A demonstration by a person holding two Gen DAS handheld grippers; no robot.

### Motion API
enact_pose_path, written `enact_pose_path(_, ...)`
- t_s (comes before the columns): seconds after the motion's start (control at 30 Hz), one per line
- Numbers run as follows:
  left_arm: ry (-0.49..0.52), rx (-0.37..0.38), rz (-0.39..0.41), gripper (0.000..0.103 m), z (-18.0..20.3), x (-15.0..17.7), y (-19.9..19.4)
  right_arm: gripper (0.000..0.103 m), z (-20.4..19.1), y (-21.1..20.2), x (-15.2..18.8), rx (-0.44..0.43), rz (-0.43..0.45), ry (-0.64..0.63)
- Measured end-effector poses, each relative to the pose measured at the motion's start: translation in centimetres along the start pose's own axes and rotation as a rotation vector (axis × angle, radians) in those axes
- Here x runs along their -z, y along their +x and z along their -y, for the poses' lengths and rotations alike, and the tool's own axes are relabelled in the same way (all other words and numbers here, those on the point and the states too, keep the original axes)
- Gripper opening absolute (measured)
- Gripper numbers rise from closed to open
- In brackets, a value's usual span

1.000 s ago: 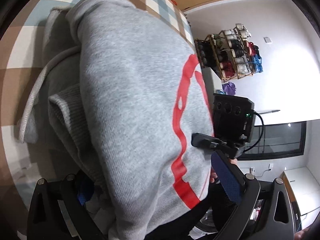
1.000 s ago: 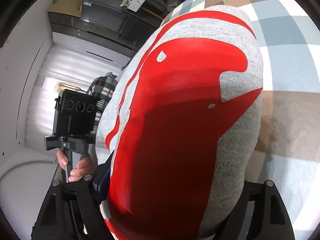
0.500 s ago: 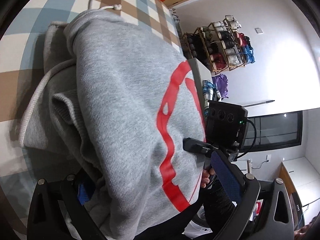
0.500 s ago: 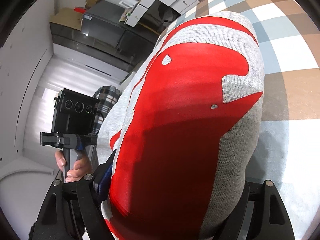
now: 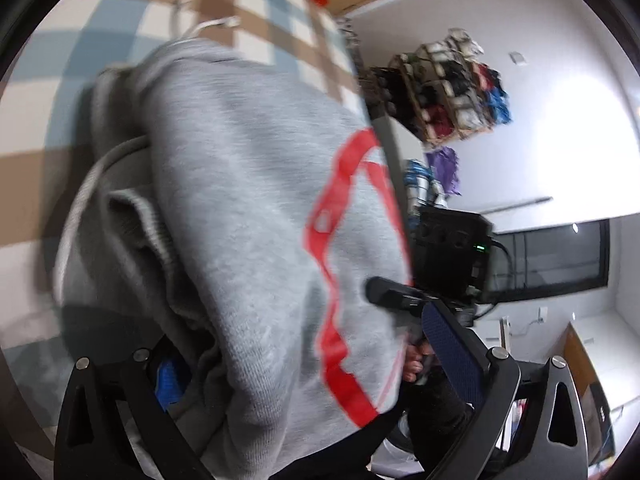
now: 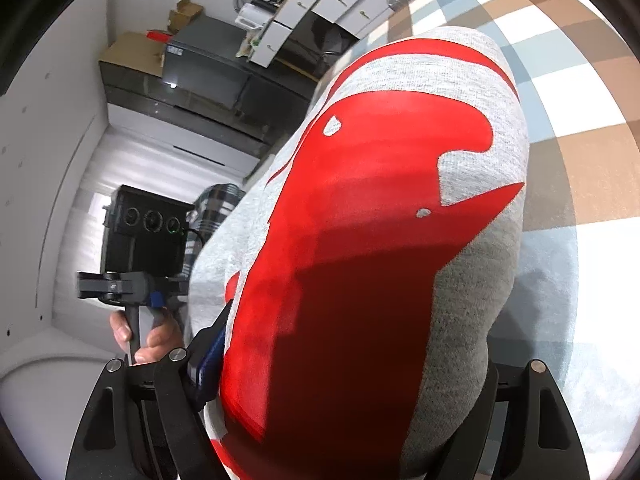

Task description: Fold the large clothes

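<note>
Grey hoodie (image 5: 248, 208): thick, soft, floppy; best taken at folded edges. Left gripper (image 5: 320, 384) and right gripper (image 6: 344, 396) each stand wide, bulky fabric bunched between their fingers.

Folded hoodie (image 5: 248, 220) on checked cloth (image 5: 120, 32), between both tools, shelf rack (image 5: 452, 88) beyond.

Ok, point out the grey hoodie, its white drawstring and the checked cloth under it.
Grey fleece hoodie (image 5: 248, 216): left wrist view, folded body.
White cord drawstring (image 5: 212, 26): left wrist view, loose end.
Blue-and-brown checked cloth (image 6: 584, 92): right wrist view, bare patch.

No readable text; red graphic on gray sweatshirt (image 6: 360, 240) illegible.
</note>
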State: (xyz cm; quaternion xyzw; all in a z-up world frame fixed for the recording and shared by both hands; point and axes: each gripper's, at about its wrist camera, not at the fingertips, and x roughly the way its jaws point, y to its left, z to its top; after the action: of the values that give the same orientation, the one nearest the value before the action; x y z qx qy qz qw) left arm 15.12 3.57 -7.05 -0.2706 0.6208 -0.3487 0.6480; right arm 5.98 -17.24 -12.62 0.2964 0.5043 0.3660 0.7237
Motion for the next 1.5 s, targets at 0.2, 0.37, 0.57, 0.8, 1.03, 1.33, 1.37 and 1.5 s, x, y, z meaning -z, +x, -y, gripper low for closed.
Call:
enact_pose_path(0.2, -0.087, -0.050, 0.005, 0.099, -3.7, 0.8, -0.8, 0.081, 1.3, 0.3, -0.2, 0.008, -0.013, 0.032)
enact_pose_path(0.37, -0.117, -0.101, -0.030, 0.099, -4.8, 1.5, 0.5, 0.081, 2.3, 0.2, -0.1, -0.001, -0.031, 0.052)
enact_pose_path(0.57, -0.118, -0.063, -0.072, 0.101, -4.9, 1.3, 3.2, 0.084, 2.6, 0.2, -0.2, -0.005, -0.030, 0.051)
enact_pose_path(0.8, -0.065, -0.001, -0.114, 0.101, -3.1, 0.8, 4.5, 0.087, 3.1, 0.6, -0.2, -0.039, -0.043, 0.062)
enact_pose_path(1.03, -0.022, 0.063, -0.095, 0.099, -0.7, -0.1, 3.3, 0.077, 2.1, -0.6, 0.2, -0.052, -0.017, 0.022)
enact_pose_path(1.33, 0.024, 0.096, -0.087, 0.099, 1.9, -0.7, 2.7, 0.074, 0.4, -3.0, 0.6, -0.119, 0.080, -0.030)
enact_pose_path(1.37, 0.031, 0.102, -0.084, 0.099, 2.0, -0.8, 2.6, 0.074, 0.2, -3.1, 0.6, -0.125, 0.091, -0.037)
enact_pose_path(1.5, 0.044, 0.121, -0.067, 0.099, 2.6, -1.2, 2.6, 0.074, -0.9, -4.0, 0.7, -0.134, 0.125, -0.065)
